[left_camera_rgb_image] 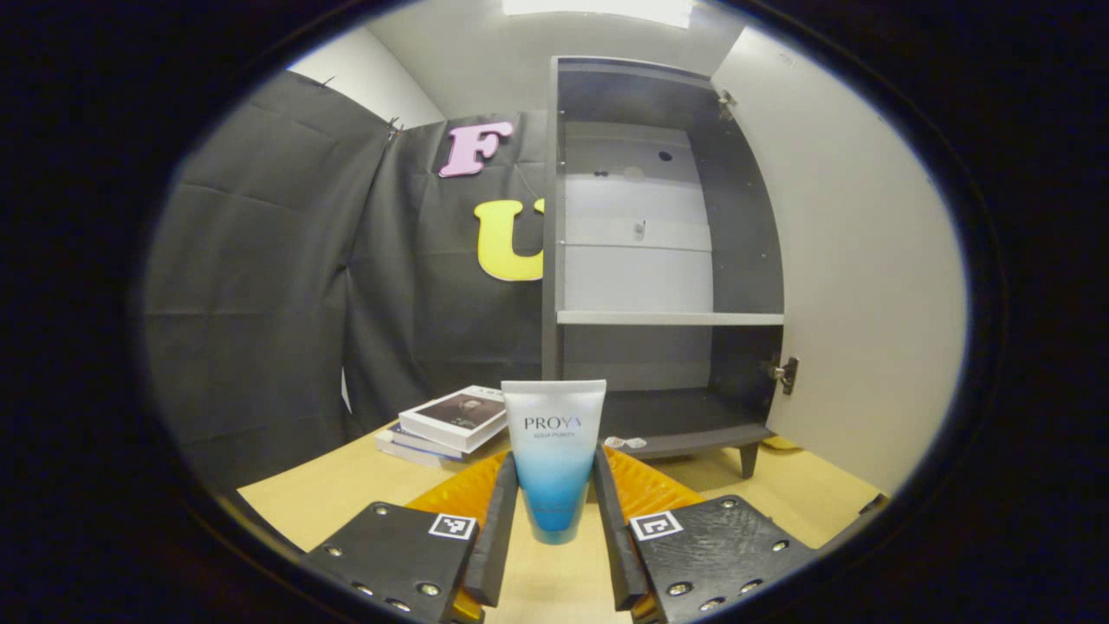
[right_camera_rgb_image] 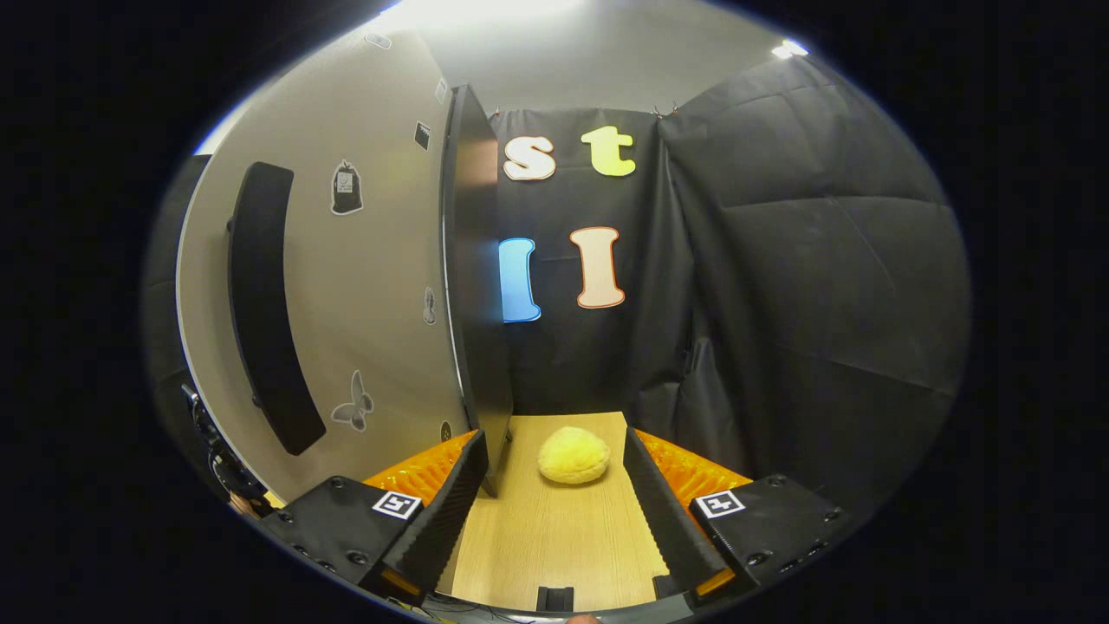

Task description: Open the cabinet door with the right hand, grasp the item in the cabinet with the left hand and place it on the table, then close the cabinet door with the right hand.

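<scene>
The left gripper clamps the tube; it should lower it upright onto the table before releasing.

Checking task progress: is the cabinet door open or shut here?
Open. The cabinet door is swung wide, exposing the cabinet shelves, while the left gripper holds the tube.

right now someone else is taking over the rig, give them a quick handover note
Left gripper: shut on the tube, held upright above the table, in front of the cabinet.
Right gripper: open, holding nothing, beside the open cabinet door; a yellow plush lies on the table ahead.
Done: door open, tube out of the cabinet.
Left: set the tube on the table, release, then close the door with the right gripper.
</scene>
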Demonstrator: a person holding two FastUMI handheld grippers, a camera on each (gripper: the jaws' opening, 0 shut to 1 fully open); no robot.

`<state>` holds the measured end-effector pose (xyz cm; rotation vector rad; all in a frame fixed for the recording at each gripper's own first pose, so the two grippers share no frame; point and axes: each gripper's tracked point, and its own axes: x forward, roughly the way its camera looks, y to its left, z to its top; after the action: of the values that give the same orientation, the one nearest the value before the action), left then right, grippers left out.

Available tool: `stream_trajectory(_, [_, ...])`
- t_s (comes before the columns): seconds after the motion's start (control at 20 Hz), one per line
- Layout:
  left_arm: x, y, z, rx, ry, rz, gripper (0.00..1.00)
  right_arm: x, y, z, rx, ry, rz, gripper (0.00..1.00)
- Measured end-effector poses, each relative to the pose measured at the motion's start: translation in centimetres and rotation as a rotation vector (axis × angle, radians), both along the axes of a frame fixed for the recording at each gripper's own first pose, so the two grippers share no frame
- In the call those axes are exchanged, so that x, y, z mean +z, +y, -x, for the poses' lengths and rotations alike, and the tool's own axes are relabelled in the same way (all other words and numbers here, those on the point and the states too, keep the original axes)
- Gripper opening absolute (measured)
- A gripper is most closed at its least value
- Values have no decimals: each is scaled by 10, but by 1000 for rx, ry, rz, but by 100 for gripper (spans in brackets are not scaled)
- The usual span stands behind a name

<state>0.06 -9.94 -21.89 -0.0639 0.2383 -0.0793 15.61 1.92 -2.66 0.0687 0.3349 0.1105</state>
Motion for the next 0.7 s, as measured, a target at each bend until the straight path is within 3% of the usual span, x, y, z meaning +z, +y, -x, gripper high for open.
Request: stream_trajectory(0.7, [-112, 2, 56, -6, 150, -10, 51, -13, 8, 5, 9, 43, 35, 99])
